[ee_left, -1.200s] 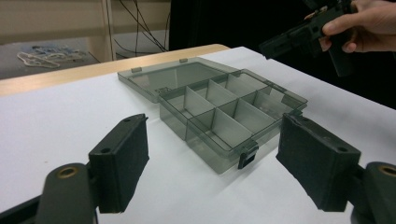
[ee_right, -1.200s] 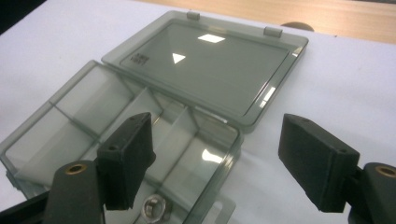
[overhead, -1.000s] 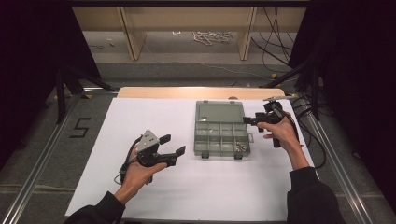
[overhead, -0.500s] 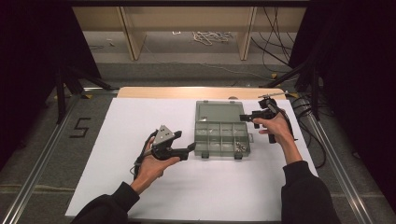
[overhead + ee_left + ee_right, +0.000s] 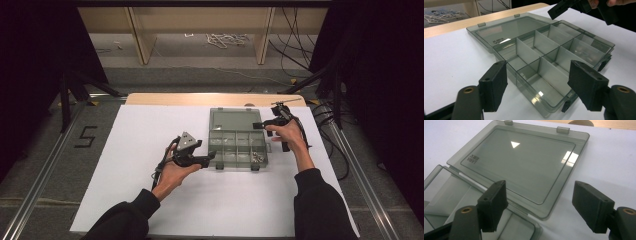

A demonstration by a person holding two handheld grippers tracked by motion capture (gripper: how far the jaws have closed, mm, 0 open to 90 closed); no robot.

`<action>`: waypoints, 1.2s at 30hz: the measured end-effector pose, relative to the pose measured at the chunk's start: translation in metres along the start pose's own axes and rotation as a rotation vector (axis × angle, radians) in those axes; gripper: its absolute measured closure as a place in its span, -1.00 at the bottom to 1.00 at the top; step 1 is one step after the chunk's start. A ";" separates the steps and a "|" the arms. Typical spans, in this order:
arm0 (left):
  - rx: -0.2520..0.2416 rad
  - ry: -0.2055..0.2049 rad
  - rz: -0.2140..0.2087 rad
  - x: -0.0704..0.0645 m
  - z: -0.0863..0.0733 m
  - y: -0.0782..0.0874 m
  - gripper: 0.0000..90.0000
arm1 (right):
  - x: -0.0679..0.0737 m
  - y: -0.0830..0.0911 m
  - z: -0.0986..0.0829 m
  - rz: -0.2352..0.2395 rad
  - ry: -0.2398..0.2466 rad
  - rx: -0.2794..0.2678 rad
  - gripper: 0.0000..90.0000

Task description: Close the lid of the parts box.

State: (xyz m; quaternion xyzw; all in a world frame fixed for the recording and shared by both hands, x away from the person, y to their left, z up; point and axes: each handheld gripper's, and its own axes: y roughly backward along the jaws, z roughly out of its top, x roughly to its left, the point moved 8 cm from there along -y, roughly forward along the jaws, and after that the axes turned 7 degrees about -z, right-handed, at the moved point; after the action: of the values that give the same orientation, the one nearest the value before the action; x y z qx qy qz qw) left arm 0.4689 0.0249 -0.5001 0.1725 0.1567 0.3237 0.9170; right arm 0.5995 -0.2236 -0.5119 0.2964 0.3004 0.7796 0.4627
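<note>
High view: a smoky clear plastic box (image 5: 237,145) is seen lying open near the middle of a white table (image 5: 125,150), its lid (image 5: 234,120) folded flat on the far side and its tray of divided compartments toward the person. Small metal parts (image 5: 258,156) are seen in the near right compartment.

The left gripper (image 5: 202,161) is held just beside the tray's near left corner, jaws spread and pinching nothing. In the left gripper view the tray (image 5: 549,62) lies straight ahead between the jaws, its long side running left to right as seen from the person's seat.

The right gripper (image 5: 260,125) is held at the lid's right edge, jaws spread and empty. In the right gripper view the lid (image 5: 524,162) lies just ahead of and between the jaws, so this hand is judged the nearer one for lifting it shut.

Small moulded lettering is seen in one corner of the lid (image 5: 473,159); it appears upside down and cannot be read with certainty. A dark "5" (image 5: 86,136) is marked on the floor left of the table.
</note>
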 end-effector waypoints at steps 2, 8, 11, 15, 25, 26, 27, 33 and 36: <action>0.009 0.005 -0.001 0.001 -0.002 -0.002 -0.28 | 0.001 -0.002 0.000 -0.004 -0.004 0.011 -0.35; 0.034 0.012 0.008 0.003 -0.006 -0.007 -0.21 | 0.000 -0.012 -0.002 0.003 -0.020 -0.004 -0.35; 0.034 0.028 0.002 0.002 -0.006 -0.010 -0.16 | 0.003 -0.011 -0.004 0.043 -0.051 0.032 -0.34; 0.055 0.032 0.000 0.001 -0.009 -0.014 -0.08 | -0.001 -0.013 -0.002 -0.002 -0.043 0.018 -0.34; 0.098 0.026 -0.011 0.001 -0.017 -0.019 0.22 | -0.001 -0.017 0.000 -0.007 -0.051 0.036 -0.31; 0.093 0.030 -0.009 0.000 -0.017 -0.020 0.27 | 0.000 -0.018 0.001 0.000 -0.060 0.020 -0.31; 0.103 0.022 -0.001 0.001 -0.017 -0.019 0.29 | 0.000 -0.016 -0.001 0.007 -0.047 0.052 -0.31; 0.119 0.015 0.018 0.004 -0.019 -0.018 0.45 | 0.003 -0.020 -0.002 0.010 -0.095 0.044 -0.29; 0.119 0.024 0.017 0.004 -0.020 -0.018 0.48 | 0.002 -0.019 -0.003 0.001 -0.080 0.077 -0.28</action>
State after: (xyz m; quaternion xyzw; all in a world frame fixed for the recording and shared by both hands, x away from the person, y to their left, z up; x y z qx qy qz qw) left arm 0.4738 0.0182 -0.5260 0.2241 0.1852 0.3237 0.9004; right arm 0.6066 -0.2153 -0.5276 0.3452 0.3113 0.7551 0.4623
